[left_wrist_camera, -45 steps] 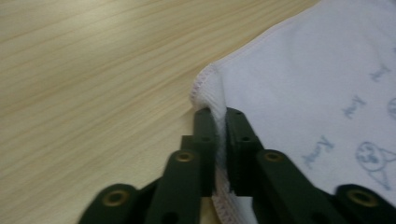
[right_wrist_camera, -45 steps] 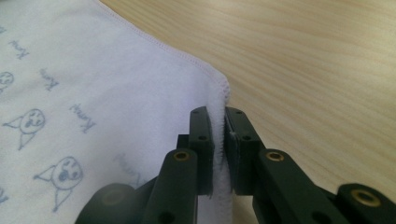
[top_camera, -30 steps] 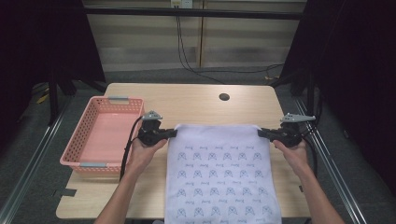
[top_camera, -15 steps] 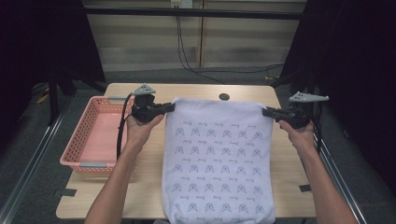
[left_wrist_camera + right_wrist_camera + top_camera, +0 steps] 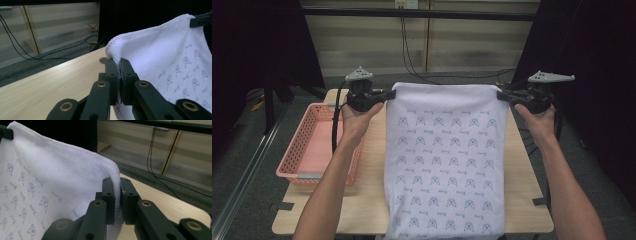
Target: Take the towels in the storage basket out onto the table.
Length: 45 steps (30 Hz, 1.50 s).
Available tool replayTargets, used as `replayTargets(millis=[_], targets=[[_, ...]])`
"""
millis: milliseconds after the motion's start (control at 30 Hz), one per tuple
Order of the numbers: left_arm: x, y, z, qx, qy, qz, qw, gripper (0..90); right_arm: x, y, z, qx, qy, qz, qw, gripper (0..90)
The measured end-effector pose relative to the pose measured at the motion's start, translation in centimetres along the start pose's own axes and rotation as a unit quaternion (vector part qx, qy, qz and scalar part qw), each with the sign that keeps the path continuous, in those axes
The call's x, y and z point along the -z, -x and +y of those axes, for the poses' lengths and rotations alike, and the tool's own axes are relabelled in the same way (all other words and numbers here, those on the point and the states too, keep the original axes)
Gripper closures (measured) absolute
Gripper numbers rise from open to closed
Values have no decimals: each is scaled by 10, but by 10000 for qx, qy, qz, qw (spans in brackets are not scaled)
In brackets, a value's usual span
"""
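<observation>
Tension matters: we keep the towel (image 5: 444,150) taut, left gripper (image 5: 388,94) and right gripper (image 5: 501,95) each clamped on a top corner, level above the table (image 5: 372,200)

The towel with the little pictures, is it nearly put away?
Grabbing is done: the left gripper and right gripper each pinch a top corner of the towel. It hangs spread between them, bottom edge draped over the table. The pink basket holds no towel yet.
</observation>
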<state>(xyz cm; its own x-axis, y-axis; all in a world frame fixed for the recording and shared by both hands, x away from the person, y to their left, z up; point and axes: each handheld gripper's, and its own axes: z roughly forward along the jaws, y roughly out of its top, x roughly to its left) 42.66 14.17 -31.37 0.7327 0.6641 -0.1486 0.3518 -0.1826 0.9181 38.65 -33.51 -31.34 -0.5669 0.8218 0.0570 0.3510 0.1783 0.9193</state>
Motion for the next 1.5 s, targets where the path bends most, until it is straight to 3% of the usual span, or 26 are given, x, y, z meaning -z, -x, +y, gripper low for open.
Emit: replayTargets(millis=[400, 500, 600, 767, 1000, 1200, 1267, 1367, 1500], targets=[[13, -3, 53, -181, 448, 85, 9988, 870, -4, 7, 41, 2, 220, -181, 9996, 835], [12, -5, 56, -189, 461, 78, 9987, 870, -2, 9, 51, -22, 335, -197, 9992, 835], [2, -7, 42, -166, 241, 37, 9996, 870, -5, 12, 49, -104, 294, -182, 9993, 837], [-7, -8, 15, -100, -4, -86, 9999, 870, -13, 15, 20, -219, 51, -27, 9997, 840], [6, 9, -15, -200, -117, -266, 9994, 869, 7, 3, -5, -221, 18, 329, 9992, 840], [27, 28, -48, -191, -146, -508, 9984, 869, 35, -23, -33, -66, -133, 604, 9981, 840], [34, 38, -65, -235, -276, -600, 9975, 869, 42, -35, -48, 38, -284, 651, 9975, 840], [44, 47, -89, -203, -452, -659, 9966, 868, 56, -49, -71, -45, -349, 830, 9959, 840], [56, 57, -118, -17, -661, -792, 9947, 869, 71, -70, -104, -23, -672, 1005, 9927, 840]])
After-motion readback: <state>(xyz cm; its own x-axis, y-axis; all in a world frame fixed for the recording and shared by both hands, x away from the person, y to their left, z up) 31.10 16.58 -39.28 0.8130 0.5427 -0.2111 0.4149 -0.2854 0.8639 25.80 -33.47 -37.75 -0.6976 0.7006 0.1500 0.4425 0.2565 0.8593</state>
